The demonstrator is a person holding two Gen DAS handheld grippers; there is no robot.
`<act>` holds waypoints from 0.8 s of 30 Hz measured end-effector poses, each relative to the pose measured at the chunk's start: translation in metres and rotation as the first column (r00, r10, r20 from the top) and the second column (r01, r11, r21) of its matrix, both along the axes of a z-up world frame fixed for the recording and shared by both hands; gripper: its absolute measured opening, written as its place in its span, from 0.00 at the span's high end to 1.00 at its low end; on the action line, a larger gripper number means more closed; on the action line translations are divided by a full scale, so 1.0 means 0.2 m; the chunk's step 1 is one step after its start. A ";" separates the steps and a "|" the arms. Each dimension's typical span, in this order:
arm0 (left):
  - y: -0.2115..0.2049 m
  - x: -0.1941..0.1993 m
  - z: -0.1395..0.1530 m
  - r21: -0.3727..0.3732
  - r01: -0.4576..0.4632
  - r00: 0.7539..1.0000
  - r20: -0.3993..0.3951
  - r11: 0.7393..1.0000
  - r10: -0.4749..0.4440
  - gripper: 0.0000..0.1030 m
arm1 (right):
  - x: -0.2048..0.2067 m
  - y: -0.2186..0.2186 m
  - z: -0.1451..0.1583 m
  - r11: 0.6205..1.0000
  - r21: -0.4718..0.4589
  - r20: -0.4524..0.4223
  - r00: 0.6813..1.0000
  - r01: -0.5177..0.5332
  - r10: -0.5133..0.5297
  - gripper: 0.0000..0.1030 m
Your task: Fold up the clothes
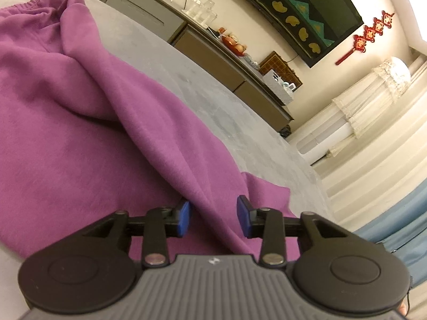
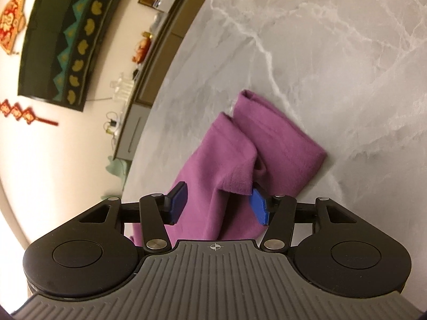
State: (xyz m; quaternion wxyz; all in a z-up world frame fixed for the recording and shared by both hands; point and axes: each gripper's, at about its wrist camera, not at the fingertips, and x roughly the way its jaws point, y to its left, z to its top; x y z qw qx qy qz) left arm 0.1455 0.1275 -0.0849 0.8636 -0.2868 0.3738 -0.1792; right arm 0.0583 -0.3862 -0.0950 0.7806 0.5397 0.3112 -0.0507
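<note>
trousers [image 1: 66, 106] lie straight ahead of both, running toward the desk [image 1: 213, 101] far edge; left hand-held gripper [image 1: 213, 220] and right hand-held gripper [image 2: 217, 204] gape, straddling folds, gripping nothing.

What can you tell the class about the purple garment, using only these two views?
The purple garment looks like soft fleece trousers: an elastic waistband at one end and two hemmed leg ends at the other. It lies rumpled and creased on the grey marble-look table. Both grippers' open jaws straddle raised folds, without clamping.
</note>
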 end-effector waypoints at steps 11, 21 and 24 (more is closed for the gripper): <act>-0.05 -0.06 -0.01 0.057 0.043 0.999 0.008 0.997 -0.044 0.98 | -0.04 0.06 0.28 0.916 -0.400 0.117 0.993 0.017 0.032 0.95; -0.03 -0.23 0.12 0.029 0.027 0.987 0.158 0.999 -0.032 0.98 | -0.09 0.04 0.23 0.877 -0.480 0.079 0.996 0.012 0.030 0.95; -0.09 -0.23 0.09 0.079 0.047 0.986 0.155 0.996 -0.059 0.97 | -0.20 0.04 0.30 0.854 -0.514 0.157 0.988 0.076 0.007 0.95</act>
